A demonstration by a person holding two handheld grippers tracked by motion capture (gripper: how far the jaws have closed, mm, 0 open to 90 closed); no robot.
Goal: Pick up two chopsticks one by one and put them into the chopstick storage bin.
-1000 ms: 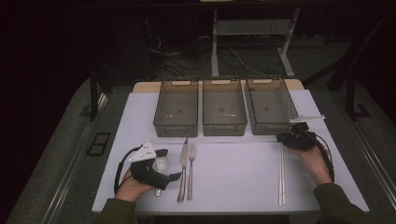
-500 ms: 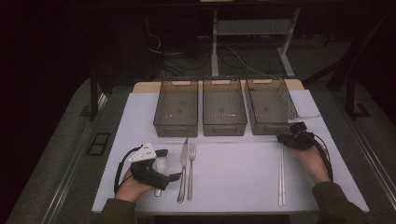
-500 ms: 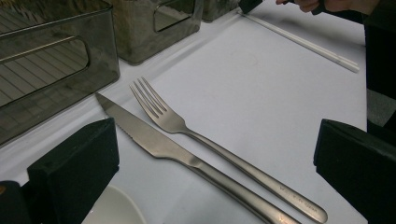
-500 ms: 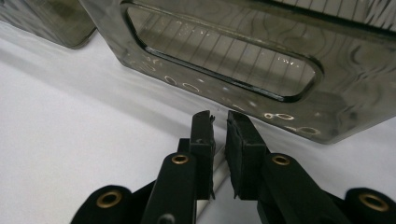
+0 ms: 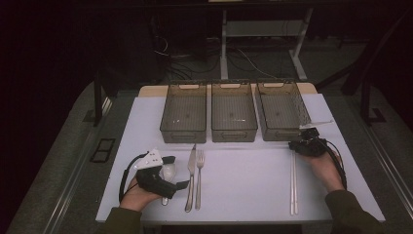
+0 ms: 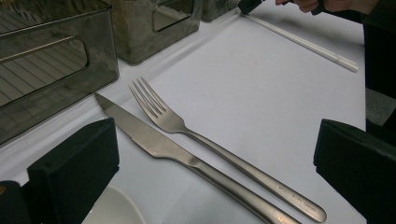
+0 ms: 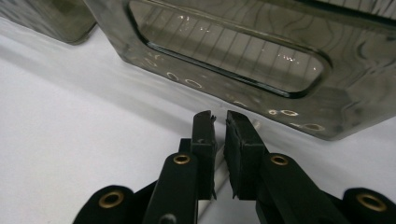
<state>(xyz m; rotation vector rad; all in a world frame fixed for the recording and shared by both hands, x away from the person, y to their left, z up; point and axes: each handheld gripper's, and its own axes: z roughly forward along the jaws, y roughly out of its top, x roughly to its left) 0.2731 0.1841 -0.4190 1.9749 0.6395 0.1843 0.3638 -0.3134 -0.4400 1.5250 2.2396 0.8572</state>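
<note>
Brushed steel fork (image 6: 187, 128), serrated knife (image 6: 154, 142), left hand-held gripper (image 5: 168, 171) wide apart, right hand-held gripper (image 7: 219, 122) nearly closed over white chopsticks (image 5: 293, 183)

Both forearms are wearing dark olive sleeves (image 5: 347, 207). The left gripper (image 5: 168, 171) is showing a black body, a pale grey three-cornered plate (image 5: 150, 159) on top and a black cable (image 5: 124, 173) looping beside it. The right gripper (image 7: 219, 126) is showing black jaws with brass-coloured rivets (image 7: 181, 159) and ragged pads (image 7: 233, 142).
</note>
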